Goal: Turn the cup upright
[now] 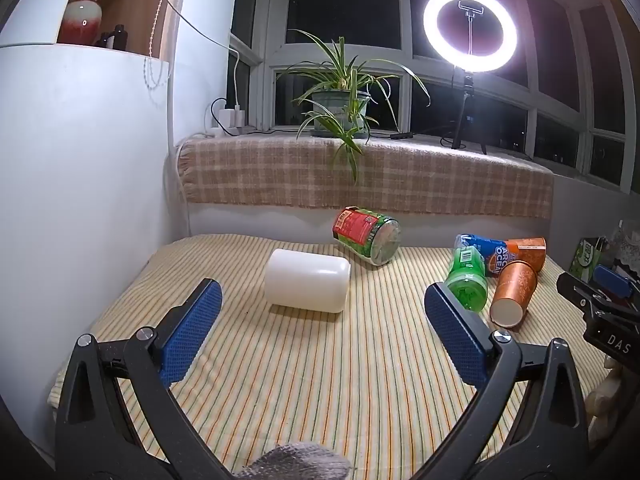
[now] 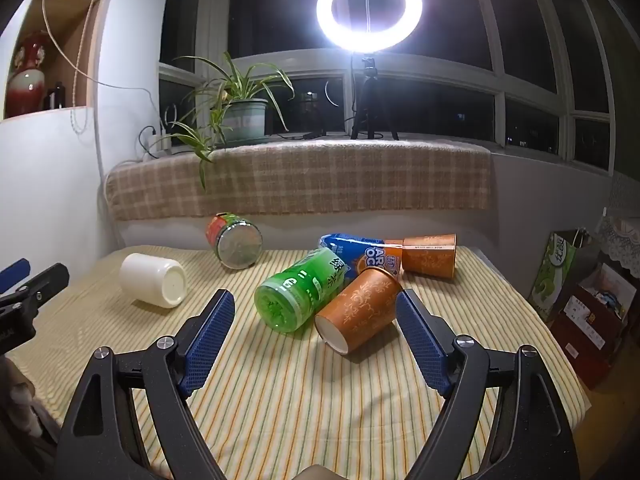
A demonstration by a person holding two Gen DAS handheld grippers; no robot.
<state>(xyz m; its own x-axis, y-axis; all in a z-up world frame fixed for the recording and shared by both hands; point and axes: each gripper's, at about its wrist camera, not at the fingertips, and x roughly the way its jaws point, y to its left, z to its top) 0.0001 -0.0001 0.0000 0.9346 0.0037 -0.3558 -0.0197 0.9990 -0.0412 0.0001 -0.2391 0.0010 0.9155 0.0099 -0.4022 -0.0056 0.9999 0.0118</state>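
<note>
A white cup [image 1: 307,286] lies on its side on the striped cloth, just ahead of my open left gripper [image 1: 322,294]; it also shows in the right wrist view [image 2: 154,280], base towards the camera. An orange paper cup [image 2: 358,314] lies on its side just ahead of my open right gripper [image 2: 316,302], close to its right finger; it shows in the left wrist view too [image 1: 512,292]. A second orange cup [image 2: 429,256] lies behind it. Both grippers are empty.
A green bottle piece [image 2: 298,292], a blue one [image 2: 354,254] and a red-green one [image 2: 234,240] lie on the striped cloth [image 2: 320,392]. Behind are a plaid-covered ledge [image 2: 304,178], a potted plant [image 2: 240,116] and a ring light [image 2: 369,4]. Boxes [image 2: 576,296] stand at right.
</note>
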